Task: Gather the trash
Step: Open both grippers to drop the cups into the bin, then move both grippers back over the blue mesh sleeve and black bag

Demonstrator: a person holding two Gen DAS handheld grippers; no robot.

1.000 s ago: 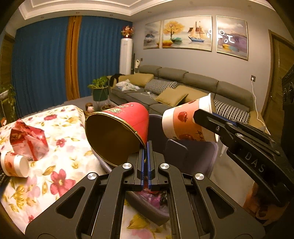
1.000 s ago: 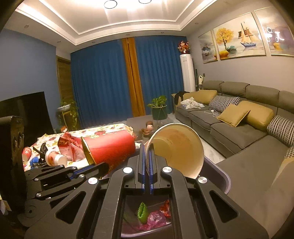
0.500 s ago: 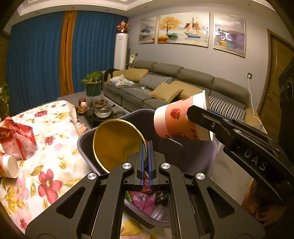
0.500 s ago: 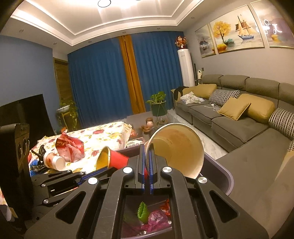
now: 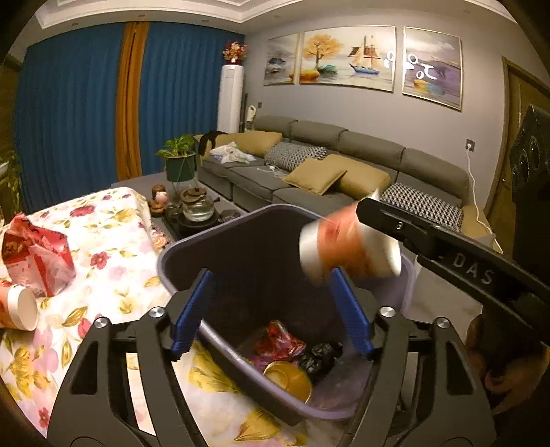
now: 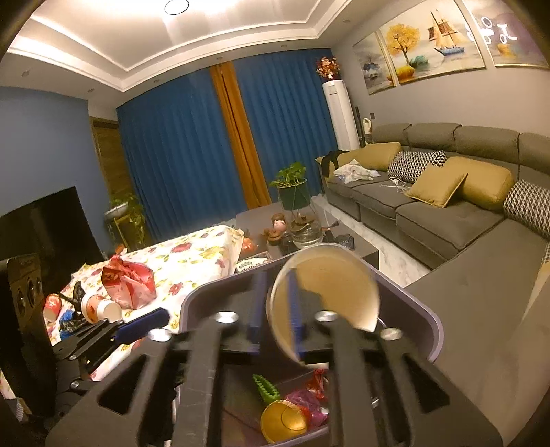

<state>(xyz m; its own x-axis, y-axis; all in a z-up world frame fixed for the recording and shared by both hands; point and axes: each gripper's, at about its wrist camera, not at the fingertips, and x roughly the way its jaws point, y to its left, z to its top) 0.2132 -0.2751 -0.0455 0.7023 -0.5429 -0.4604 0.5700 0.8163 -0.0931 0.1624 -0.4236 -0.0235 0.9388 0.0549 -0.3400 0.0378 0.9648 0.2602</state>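
Warm, dim light is falling from a ceiling lamp (image 6: 176, 6) glaring high above the right claw (image 6: 275, 309), whose fingers and cup (image 6: 323, 295) are smearing with motion blur, while both fisheye views are bending and darkening toward black corners behind each claw.

So the table's got a white floral tablecloth (image 5: 113, 247) on it. Landmark is the crumpled red bag (image 5: 34, 254) lying on the cloth. A paper cup (image 5: 17, 307) lies on its side just in front of it. The purple bin (image 5: 192, 244) is off to the bag's right, at the cloth's edge.
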